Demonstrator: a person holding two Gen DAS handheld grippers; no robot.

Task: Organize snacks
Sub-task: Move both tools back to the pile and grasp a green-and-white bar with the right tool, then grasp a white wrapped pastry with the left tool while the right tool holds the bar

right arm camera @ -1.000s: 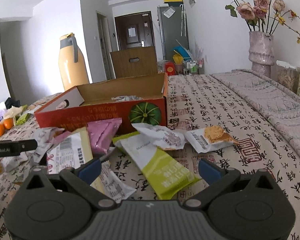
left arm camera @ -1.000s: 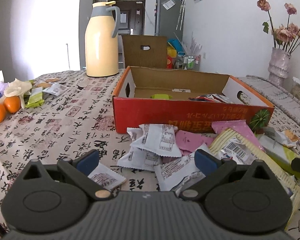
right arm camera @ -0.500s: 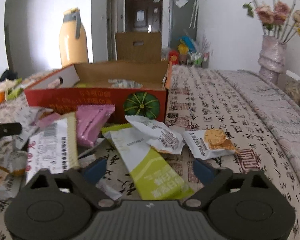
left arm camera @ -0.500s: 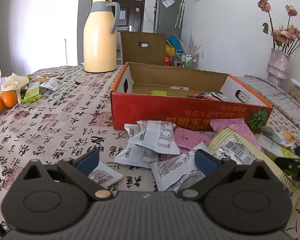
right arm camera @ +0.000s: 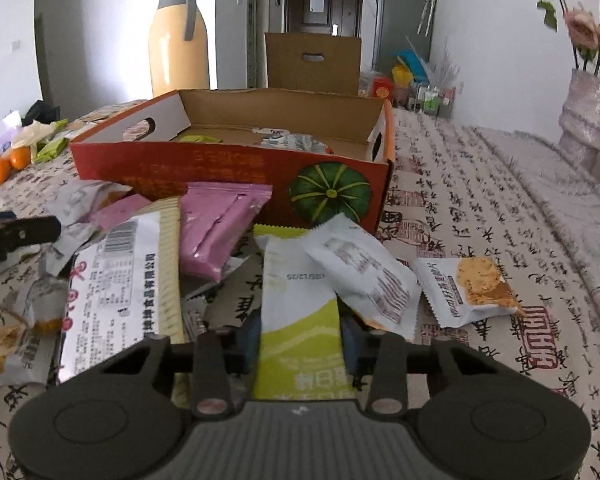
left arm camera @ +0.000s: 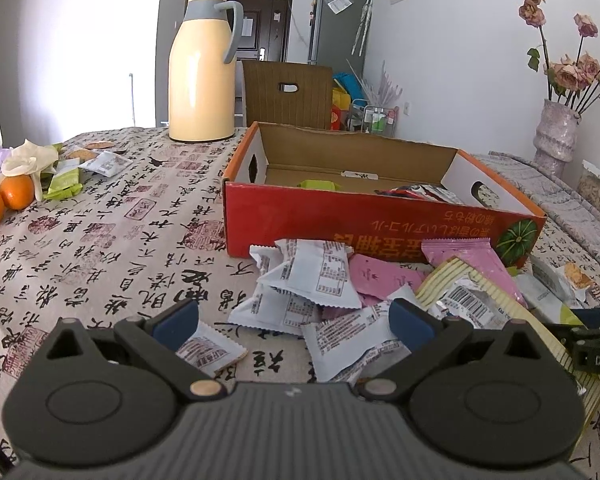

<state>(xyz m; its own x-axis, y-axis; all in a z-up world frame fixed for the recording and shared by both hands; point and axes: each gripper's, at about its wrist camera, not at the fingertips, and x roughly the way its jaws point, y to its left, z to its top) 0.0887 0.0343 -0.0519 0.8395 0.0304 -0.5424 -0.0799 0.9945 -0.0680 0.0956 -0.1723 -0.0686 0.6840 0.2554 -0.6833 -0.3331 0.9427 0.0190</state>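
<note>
A red cardboard box [left arm camera: 380, 220] stands open on the table with a few snacks inside; it also shows in the right wrist view [right arm camera: 228, 164]. A heap of snack packets lies in front of it, white ones [left arm camera: 316, 272] and pink ones [right arm camera: 220, 224]. My left gripper [left arm camera: 294, 320] is open and empty, low over the white packets. My right gripper [right arm camera: 300, 336] is shut on a long green-and-white packet [right arm camera: 300, 320], its blue pads on both sides of it. The right gripper shows at the right edge of the left wrist view [left arm camera: 596, 344].
A yellow thermos jug [left arm camera: 202, 72] stands behind the box at the left. Oranges [left arm camera: 8, 200] and wrappers lie at the far left. A vase of flowers [left arm camera: 556, 132] stands at the far right. A striped cracker pack [right arm camera: 120, 280] and a white cookie packet [right arm camera: 468, 288] flank my right gripper.
My right gripper moved forward and closed on the green-and-white packet. My left gripper stayed open and shifted slightly toward the white packets.
</note>
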